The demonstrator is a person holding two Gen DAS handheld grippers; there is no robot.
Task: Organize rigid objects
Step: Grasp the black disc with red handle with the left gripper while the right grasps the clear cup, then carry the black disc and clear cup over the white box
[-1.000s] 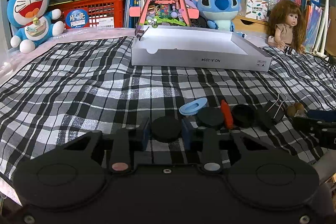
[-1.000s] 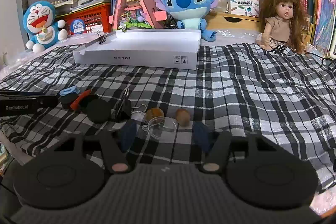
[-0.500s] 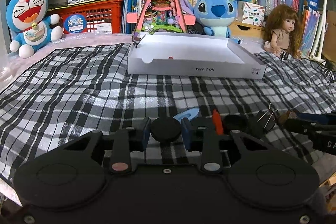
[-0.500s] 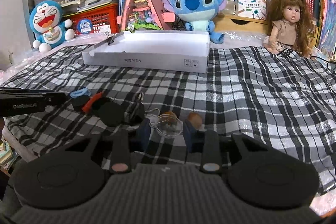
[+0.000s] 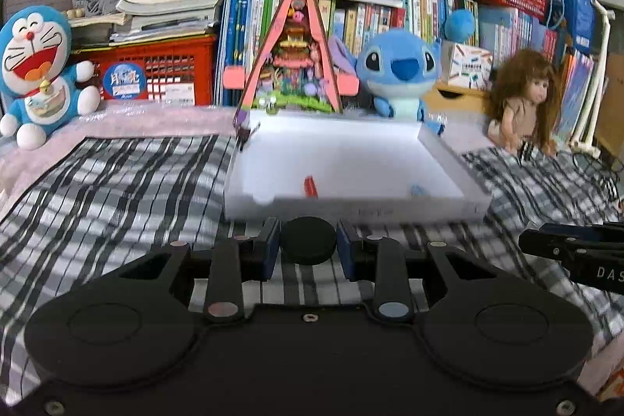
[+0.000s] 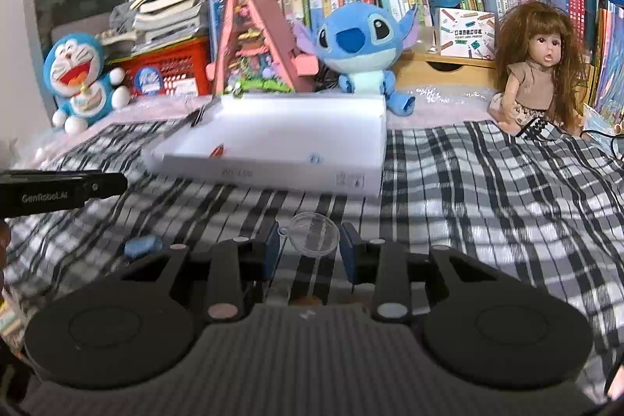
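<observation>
Both grippers are now lifting toward the white box [image 5: 351, 209]: left gripper [image 5: 308, 244] clamping a black disc [image 5: 308, 240], right gripper [image 6: 310, 244] clamping a clear lid [image 6: 312, 232], so placing is coming next.

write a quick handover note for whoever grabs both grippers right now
Left gripper: shut on a round black disc-shaped cap, held above the checked black-and-white cloth just short of the box.
Right gripper: shut on a clear round plastic lid, also held short of the box.
White shallow cardboard box: already holds a small red piece and a small light-blue piece.
Left to do: drop both held pieces into the box, then collect what remains on the cloth; a blue oval piece lies near the right gripper, and other pieces may sit out of view.
</observation>
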